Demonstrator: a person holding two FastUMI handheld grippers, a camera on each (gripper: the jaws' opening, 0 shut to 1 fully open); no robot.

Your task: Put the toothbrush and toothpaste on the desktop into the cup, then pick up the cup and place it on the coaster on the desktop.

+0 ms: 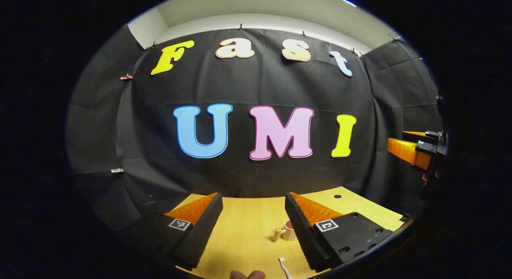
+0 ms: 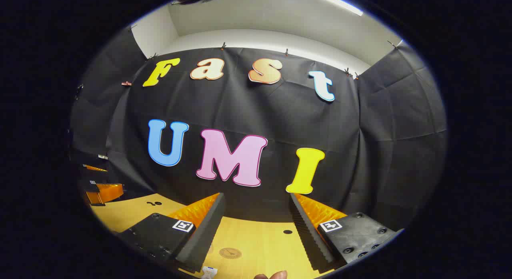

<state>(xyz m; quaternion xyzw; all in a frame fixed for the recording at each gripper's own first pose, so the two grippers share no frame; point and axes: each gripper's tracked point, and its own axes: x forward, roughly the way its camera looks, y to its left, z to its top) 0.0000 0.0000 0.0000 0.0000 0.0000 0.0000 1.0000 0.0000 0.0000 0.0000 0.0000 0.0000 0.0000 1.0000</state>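
Left gripper: your left gripper (image 1: 253, 215) hangs above the desktop with its fingers spread wide apart and nothing between them.
Right gripper: your right gripper (image 2: 256, 217) is likewise held above the desktop, fingers spread wide, gripping nothing. In the left gripper view it appears at the far right edge.
Desktop: the pale wooden desktop (image 1: 248, 231) runs up to the black cloth wall at the far side.
Cup: in the left gripper view the cup (image 1: 289, 231) stands upright on the desktop, just left of your left gripper's right finger, its handle pointing left.
Toothbrush: in the left gripper view the toothbrush (image 1: 285, 267) lies flat on the near part of the desktop, nearer to you than the cup and apart from it.
Coaster: in the right gripper view the round coaster (image 2: 230, 253) lies flat on the desktop between your right gripper's fingers, with nothing on it.
Toothpaste: cannot be identified with certainty; a small white item (image 2: 209, 272) sits at the near edge in the right gripper view.
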